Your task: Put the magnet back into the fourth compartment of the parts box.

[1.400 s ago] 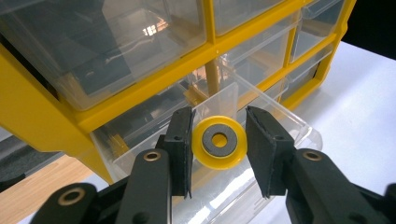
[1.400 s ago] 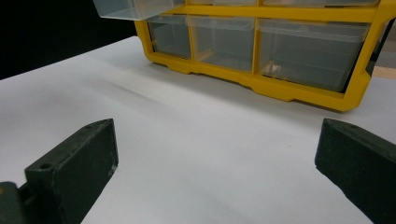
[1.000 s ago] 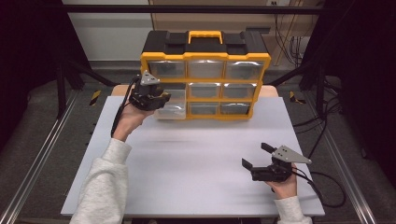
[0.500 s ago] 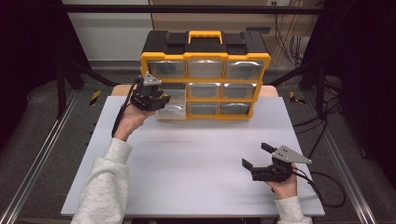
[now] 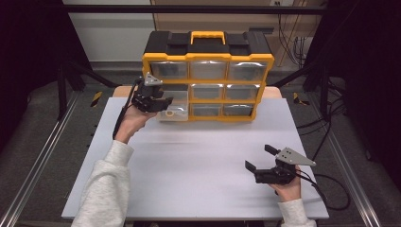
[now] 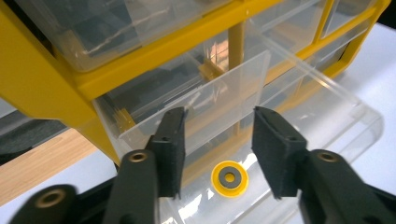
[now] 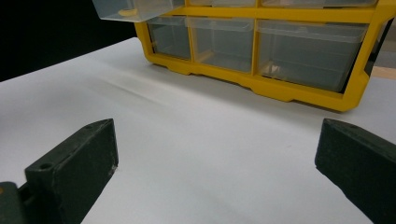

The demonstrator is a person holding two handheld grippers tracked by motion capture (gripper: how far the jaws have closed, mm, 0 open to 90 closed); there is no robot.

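White table (image 5: 198, 165); grey floor (image 5: 42, 118); seemingly pale wall (image 5: 108, 28) behind

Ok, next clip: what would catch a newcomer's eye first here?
The yellow and black drawer organizer at the far edge of the white table stands out, with nine clear drawers. Its lower left drawer is pulled out, and a small yellow ring lies inside it. The left hand-held gripper hovers over that drawer, its jaws having just been opening with nothing between them, while the right hand-held gripper rests open near the table's front right.
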